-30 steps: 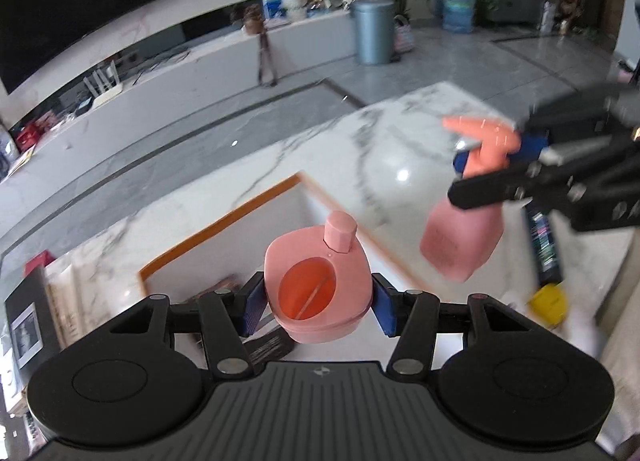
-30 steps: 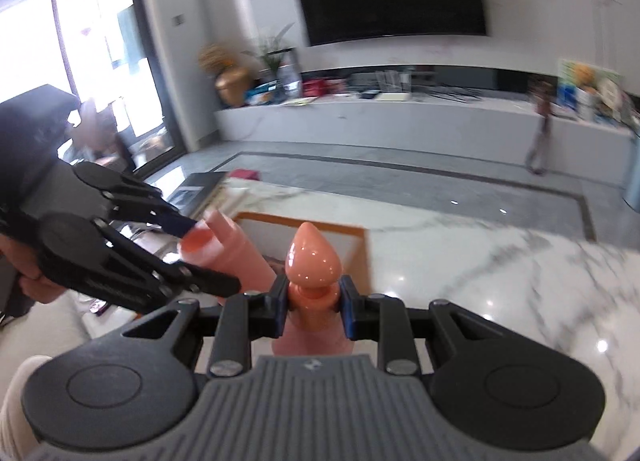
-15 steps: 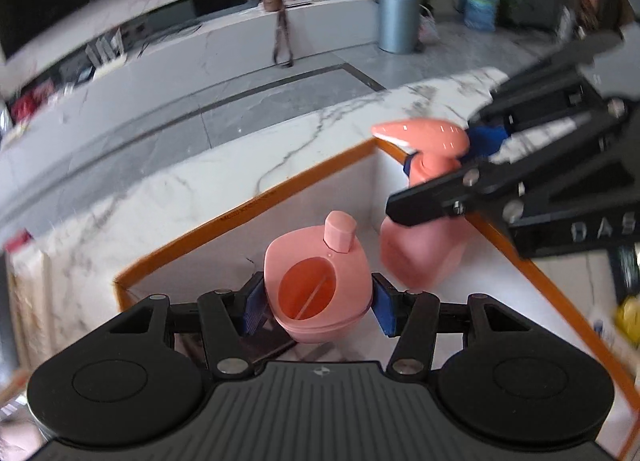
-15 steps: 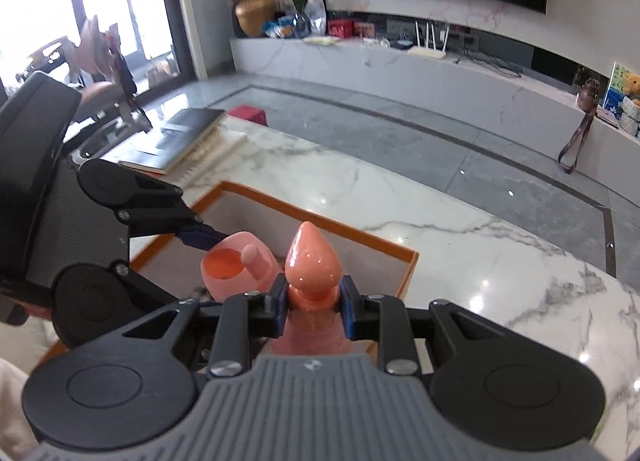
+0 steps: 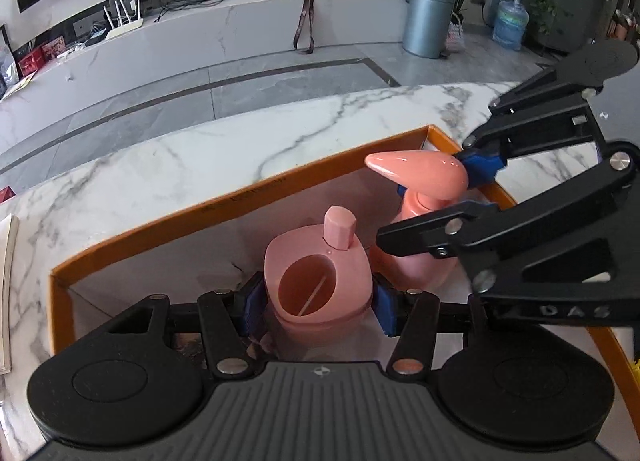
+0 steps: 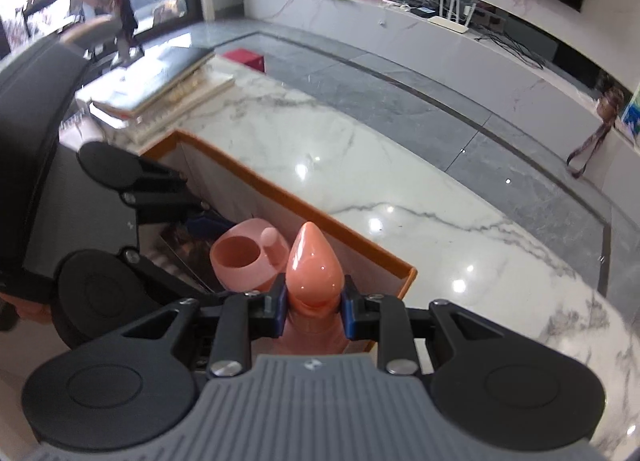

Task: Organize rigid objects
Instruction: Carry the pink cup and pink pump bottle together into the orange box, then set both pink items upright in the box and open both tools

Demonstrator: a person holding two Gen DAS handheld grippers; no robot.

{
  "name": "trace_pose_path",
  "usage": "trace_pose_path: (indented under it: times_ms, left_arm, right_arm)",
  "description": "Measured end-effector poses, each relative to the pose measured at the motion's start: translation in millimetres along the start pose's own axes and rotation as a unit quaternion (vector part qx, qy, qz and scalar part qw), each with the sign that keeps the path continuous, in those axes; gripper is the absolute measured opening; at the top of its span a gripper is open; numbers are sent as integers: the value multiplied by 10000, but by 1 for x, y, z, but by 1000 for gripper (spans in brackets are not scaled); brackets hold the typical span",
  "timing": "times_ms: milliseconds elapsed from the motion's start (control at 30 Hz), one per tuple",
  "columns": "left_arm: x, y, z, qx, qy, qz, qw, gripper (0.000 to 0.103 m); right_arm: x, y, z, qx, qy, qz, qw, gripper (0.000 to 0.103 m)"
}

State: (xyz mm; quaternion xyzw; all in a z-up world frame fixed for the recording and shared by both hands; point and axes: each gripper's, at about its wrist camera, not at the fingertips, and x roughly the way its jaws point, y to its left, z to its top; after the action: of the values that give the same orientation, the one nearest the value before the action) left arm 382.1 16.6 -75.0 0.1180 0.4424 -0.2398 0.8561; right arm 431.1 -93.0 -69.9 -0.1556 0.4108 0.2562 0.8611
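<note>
**Two pink bottles go down into the orange-rimmed box**

The left gripper (image 5: 318, 303) is clamped on the sides of a squat pink jug (image 5: 318, 289), its blue pads pressed to either flank, the round handle hole and small cap facing up. The right gripper (image 6: 314, 311) is clamped on the neck of a pink spray bottle (image 6: 316, 273), pads tight below the pointed trigger head.

Both bottles sit inside the walls of the orange-rimmed box (image 5: 240, 197), the spray bottle just right of the jug and very near it; whether they touch, or whether either base rests on the box floor, cannot be told. The box lies on a white marble table (image 5: 180, 165), with a stack of books (image 6: 160, 89) at its far left.

Judged from this, the placing step is under way. The next move calls for lowering each bottle until it stands upright on the floor, then spreading the jaws and lifting clear without tipping the neighbour.
</note>
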Motion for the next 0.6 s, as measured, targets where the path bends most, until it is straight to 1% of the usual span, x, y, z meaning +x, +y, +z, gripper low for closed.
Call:
trace_pose_path:
  times_ms: [200, 233, 267, 367, 400, 467, 500, 533, 600]
  left_arm:
    - [4, -6, -3, -40, 68, 69, 9999, 63]
    - [4, -6, -4, -17, 80, 75, 9999, 63]
    - [4, -7, -4, 6, 100, 84, 9999, 63]
    - [2, -8, -4, 25, 171, 88, 9998, 66]
    - [-1, -8, -5, 58, 177, 44, 9998, 69]
    - [-9, -7, -9, 152, 128, 37, 9998, 73]
    - [-13, -7, -11, 182, 113, 42, 9998, 75]
    - [-15, -7, -12, 202, 108, 31, 9997, 76]
    - [-19, -7, -15, 278, 116, -3, 9995, 76]
  right_arm:
    - [2, 3, -1, -427, 23, -126, 9990, 26]
    - [2, 3, -1, -477, 33, -189, 9987, 29]
    - [2, 3, -1, -549, 10, -280, 9981, 25]
    - [0, 2, 2, -603, 91, -261, 9978, 25]
    - [-2, 2, 2, -622, 98, -274, 9976, 25]
    - [-6, 4, 3, -659, 70, -313, 9973, 30]
    - [-10, 4, 3, -681, 35, -318, 9972, 37]
    - [-12, 5, 3, -706, 1, -321, 9970, 39]
    - [-18, 7, 2, -786, -34, -348, 9963, 39]
